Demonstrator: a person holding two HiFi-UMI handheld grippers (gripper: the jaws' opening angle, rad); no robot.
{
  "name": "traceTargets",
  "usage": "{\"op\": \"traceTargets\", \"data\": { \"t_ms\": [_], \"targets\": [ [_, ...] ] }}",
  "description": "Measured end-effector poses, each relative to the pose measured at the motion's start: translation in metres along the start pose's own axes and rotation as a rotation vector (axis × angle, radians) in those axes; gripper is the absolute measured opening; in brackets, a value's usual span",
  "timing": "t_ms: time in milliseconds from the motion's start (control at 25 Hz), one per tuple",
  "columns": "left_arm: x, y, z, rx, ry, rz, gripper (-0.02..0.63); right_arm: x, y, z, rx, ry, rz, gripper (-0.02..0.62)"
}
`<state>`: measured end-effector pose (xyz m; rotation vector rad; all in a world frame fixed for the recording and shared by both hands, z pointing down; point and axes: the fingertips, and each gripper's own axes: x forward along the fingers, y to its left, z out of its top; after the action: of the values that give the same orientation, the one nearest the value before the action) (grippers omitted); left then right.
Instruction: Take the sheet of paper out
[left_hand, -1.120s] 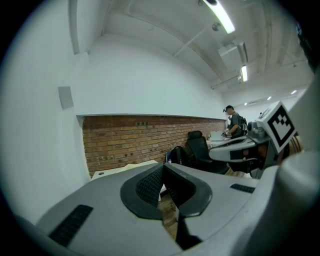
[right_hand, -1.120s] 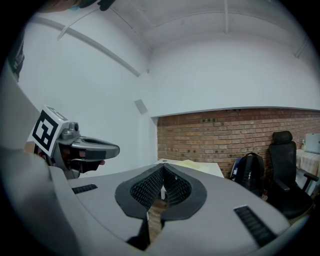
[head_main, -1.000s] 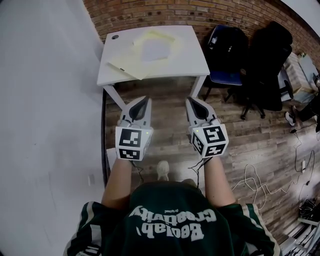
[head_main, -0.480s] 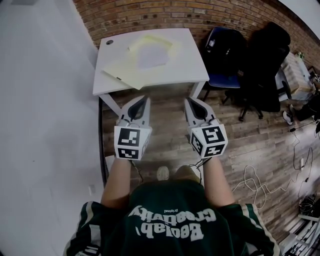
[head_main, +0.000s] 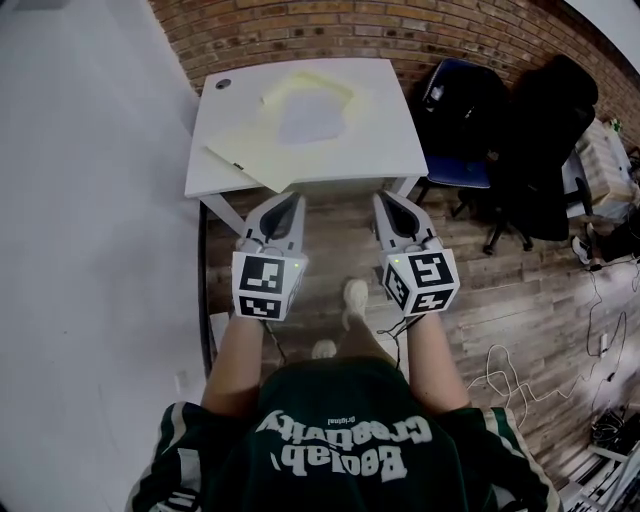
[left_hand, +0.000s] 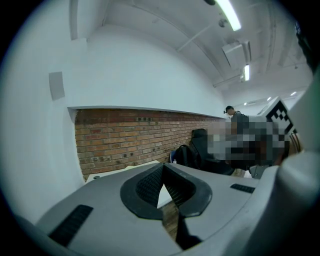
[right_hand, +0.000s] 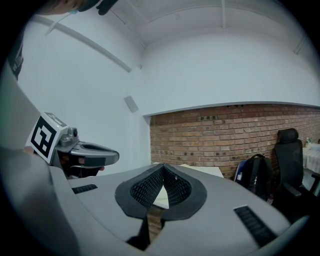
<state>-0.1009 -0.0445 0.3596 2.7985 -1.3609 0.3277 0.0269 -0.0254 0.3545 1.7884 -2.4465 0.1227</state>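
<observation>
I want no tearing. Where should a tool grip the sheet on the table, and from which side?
Probably the near edge of the sheet, which looks bare, coming in low from the front of the table: it lies flat, and the yellow folder curls round its far edge.

Dark spot (head_main: 222, 84) on table (head_main: 388, 135) corner too small to tell, sweatshirt (head_main: 340, 450) cut off

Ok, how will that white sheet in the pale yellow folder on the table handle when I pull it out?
The white sheet of paper lies flat and looks thin, so it is probably light and floppy, drooping if pinched at one edge. The pale yellow folder looks just as light, so it may slide along the white table unless pinned.
</observation>
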Motion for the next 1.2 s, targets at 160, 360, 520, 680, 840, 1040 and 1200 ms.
{"op": "traceTargets", "data": {
  "t_ms": [160, 360, 520, 680, 840, 1040, 1200],
  "targets": [
    [0.035, 0.013, 0.007, 0.0, 0.004, 0.023, 0.002, 0.035, -0.02, 0.004, -0.001, 0.0, 0.035, -0.006],
    [0.09, 0.023, 0.02, -0.014, 0.003, 0.046, 0.002, 0.079, -0.06, 0.014, 0.0, -0.009, 0.066, -0.006],
    [0.131, 0.033, 0.026, -0.021, 0.01, 0.076, 0.002, 0.116, -0.091, 0.02, 0.006, -0.008, 0.097, -0.006],
    [0.169, 0.043, 0.029, -0.025, 0.019, 0.11, 0.002, 0.15, -0.117, 0.025, 0.019, -0.024, 0.134, -0.006],
    [0.198, 0.05, 0.029, -0.027, 0.03, 0.135, 0.002, 0.177, -0.139, 0.025, 0.051, -0.033, 0.165, -0.006],
    [0.218, 0.057, 0.023, -0.03, 0.056, 0.16, 0.002, 0.197, -0.154, 0.021, 0.077, -0.033, 0.185, -0.006],
    [0.228, 0.063, 0.019, -0.029, 0.075, 0.172, 0.002, 0.208, -0.159, 0.021, 0.089, -0.038, 0.202, -0.006]
  ]
}}
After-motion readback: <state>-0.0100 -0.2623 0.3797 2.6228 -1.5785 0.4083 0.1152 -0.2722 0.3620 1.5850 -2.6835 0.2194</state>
